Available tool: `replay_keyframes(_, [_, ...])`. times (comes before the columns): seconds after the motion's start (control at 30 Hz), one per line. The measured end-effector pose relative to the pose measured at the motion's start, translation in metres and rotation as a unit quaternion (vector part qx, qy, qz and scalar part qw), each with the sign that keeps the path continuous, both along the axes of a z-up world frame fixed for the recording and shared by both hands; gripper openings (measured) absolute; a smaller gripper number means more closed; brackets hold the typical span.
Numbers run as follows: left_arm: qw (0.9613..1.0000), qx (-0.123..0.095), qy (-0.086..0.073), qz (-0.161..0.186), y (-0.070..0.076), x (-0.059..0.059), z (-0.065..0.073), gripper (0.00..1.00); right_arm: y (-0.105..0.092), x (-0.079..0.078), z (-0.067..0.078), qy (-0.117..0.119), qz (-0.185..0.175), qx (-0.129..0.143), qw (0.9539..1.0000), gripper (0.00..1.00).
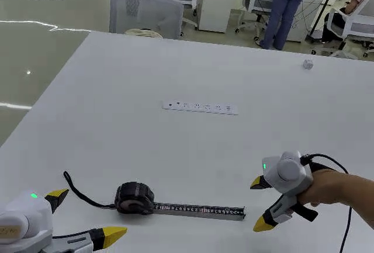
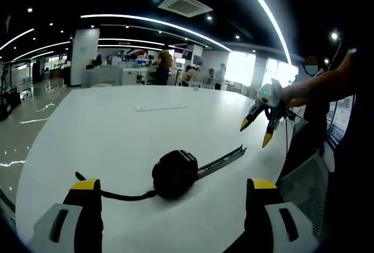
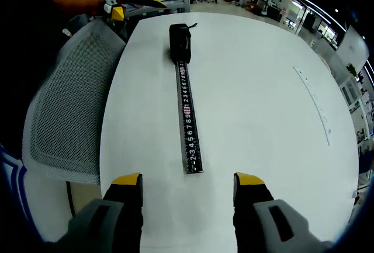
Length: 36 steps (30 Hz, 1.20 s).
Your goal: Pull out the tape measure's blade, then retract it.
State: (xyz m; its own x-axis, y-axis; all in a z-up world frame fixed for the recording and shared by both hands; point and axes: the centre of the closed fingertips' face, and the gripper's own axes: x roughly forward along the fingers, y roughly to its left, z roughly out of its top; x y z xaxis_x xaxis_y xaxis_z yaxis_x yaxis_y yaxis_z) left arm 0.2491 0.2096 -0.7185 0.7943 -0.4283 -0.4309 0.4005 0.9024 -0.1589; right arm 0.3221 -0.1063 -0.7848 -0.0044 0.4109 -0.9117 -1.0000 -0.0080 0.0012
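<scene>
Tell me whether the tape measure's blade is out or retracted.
Out. The blade lies flat on the table, stretching from the case toward the right claw, which isn't gripping it.

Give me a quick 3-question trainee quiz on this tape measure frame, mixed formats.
1. Fill in: the black strap trails from the case toward the ___ tongs.
2. True or false: the blade lies pulled out on the table, gripped by nothing.
3. The right tongs are: A) shut on the blade; B) open, just off the blade's tip; C) shut on the strap.

Key: 1 left tongs; 2 true; 3 B.
</scene>
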Motion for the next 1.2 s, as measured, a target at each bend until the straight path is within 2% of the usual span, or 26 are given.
replay_keyframes(0.1, [1.0000, 0.001, -0.002, 0.000, -0.001, 0.002, -0.001, 1.00, 0.001, 0.001, -0.006, 0.007, 0.005, -0.008, 0.9999, 0.61])
replay_keyframes(0.27, [0.9999, 0.007, 0.008, 0.006, -0.002, 0.001, -0.011, 1.00, 0.003, 0.002, -0.021, 0.018, 0.012, -0.019, 0.9996, 0.57])
replay_keyframes(0.33, [0.9998, 0.001, 0.011, 0.014, -0.002, -0.001, -0.015, 1.00, 0.004, 0.002, -0.027, 0.021, 0.016, -0.024, 0.9993, 0.56])
replay_keyframes(0.37, [0.9997, 0.010, 0.021, 0.009, -0.003, -0.003, -0.019, 1.00, 0.005, 0.002, -0.029, 0.022, 0.018, -0.025, 0.9993, 0.55])
replay_keyframes(0.4, [0.9992, 0.031, 0.024, 0.012, 0.001, -0.003, -0.021, 1.00, 0.006, 0.002, -0.031, 0.024, 0.019, -0.026, 0.9992, 0.54])
replay_keyframes(0.47, [0.9995, 0.024, 0.012, 0.015, 0.000, 0.001, -0.016, 1.00, 0.007, -0.001, -0.035, 0.028, 0.026, -0.032, 0.9988, 0.52])
replay_keyframes(0.57, [0.9995, 0.009, 0.014, 0.026, 0.003, 0.004, -0.013, 1.00, 0.006, -0.001, -0.040, 0.032, 0.031, -0.036, 0.9984, 0.45])
replay_keyframes(0.7, [0.9995, 0.007, 0.013, 0.028, 0.000, 0.004, -0.012, 1.00, 0.007, 0.003, -0.042, 0.026, 0.025, -0.036, 0.9987, 0.37])
replay_keyframes(0.9, [0.9997, 0.011, 0.013, 0.020, -0.012, 0.003, -0.012, 1.00, 0.008, 0.005, -0.046, 0.014, 0.035, -0.043, 0.9984, 0.31])
replay_keyframes(1.03, [0.9997, 0.006, 0.014, 0.020, -0.013, 0.002, -0.011, 1.00, 0.010, 0.002, -0.048, 0.018, 0.042, -0.039, 0.9982, 0.28])
replay_keyframes(1.1, [0.9997, 0.007, 0.015, 0.020, -0.013, 0.002, -0.012, 1.00, 0.008, 0.003, -0.051, 0.017, 0.045, -0.047, 0.9977, 0.27])
replay_keyframes(1.13, [0.9996, 0.007, 0.016, 0.020, -0.013, 0.002, -0.013, 1.00, 0.009, 0.006, -0.050, 0.007, 0.058, -0.045, 0.9973, 0.25])
replay_keyframes(1.2, [0.9996, 0.006, 0.019, 0.021, -0.011, 0.001, -0.014, 1.00, 0.009, 0.005, -0.051, 0.010, 0.050, -0.048, 0.9975, 0.21])
